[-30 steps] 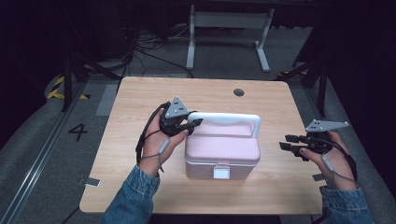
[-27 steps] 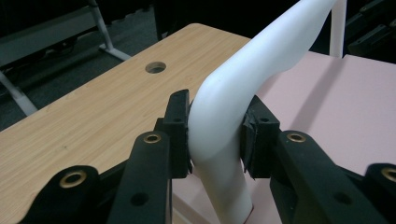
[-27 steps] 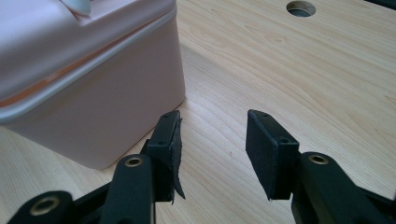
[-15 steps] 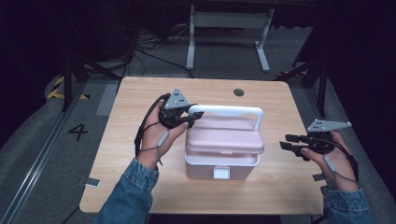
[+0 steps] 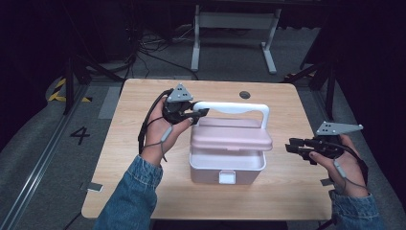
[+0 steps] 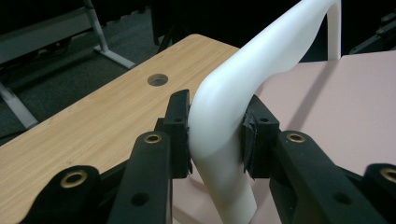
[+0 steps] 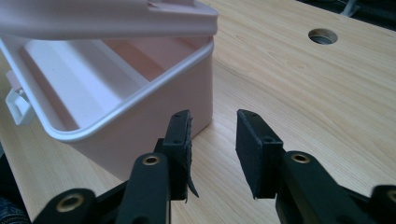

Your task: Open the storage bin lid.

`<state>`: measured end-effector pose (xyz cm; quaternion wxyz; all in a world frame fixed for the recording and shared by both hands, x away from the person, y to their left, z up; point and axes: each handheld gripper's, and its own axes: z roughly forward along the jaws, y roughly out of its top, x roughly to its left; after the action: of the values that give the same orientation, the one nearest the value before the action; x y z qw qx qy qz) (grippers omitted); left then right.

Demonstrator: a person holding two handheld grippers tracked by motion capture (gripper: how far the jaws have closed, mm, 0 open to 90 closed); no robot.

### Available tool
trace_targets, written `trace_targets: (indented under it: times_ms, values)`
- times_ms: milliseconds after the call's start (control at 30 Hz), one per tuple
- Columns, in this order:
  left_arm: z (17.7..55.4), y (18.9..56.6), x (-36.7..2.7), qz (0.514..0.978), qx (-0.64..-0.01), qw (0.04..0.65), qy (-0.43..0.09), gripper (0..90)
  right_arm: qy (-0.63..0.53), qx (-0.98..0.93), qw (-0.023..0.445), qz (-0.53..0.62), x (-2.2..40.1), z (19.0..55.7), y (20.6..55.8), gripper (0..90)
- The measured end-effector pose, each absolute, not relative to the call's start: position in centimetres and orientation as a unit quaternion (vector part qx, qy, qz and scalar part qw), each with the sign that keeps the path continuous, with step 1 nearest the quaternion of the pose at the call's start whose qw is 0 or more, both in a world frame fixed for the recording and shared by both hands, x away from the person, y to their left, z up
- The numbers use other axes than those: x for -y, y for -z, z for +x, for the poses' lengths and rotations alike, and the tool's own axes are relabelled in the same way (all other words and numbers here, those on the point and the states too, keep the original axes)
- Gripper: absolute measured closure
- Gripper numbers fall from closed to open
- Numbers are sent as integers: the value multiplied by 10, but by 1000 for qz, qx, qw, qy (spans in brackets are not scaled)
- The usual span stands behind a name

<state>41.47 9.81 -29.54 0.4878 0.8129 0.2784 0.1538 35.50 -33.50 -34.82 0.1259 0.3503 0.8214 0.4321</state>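
Handle: white handle of the pink box sits clamped at its left bend in the left gripper; both pads press its sides in the left gripper view.
Change: lid now stands lifted off the box's front rim, where a second ago it lay shut; the left hand has drawn the handle up and back toward the far table edge.
Box: it sits mid-table, latch facing the person, inside showing under the raised lid.
Right gripper: right gripper hovers just right of the box, touching nothing; its jaws have just been closing and stand narrow, with only bare table between them.
Meaning: opening looks under way, likely part done; the lid probably needs to swing further back before anything goes in or comes out.
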Motion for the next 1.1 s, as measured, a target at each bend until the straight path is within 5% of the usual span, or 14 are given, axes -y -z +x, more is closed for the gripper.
trace_targets:
  times_ms: [867,1100]
  values:
    - [435,291,-102,805,-305,494,-124,686,-488,-827,123,251,277,342,329,900]
    - [436,291,-102,806,-304,493,-124,686,-502,-822,125,236,266,339,328,900]
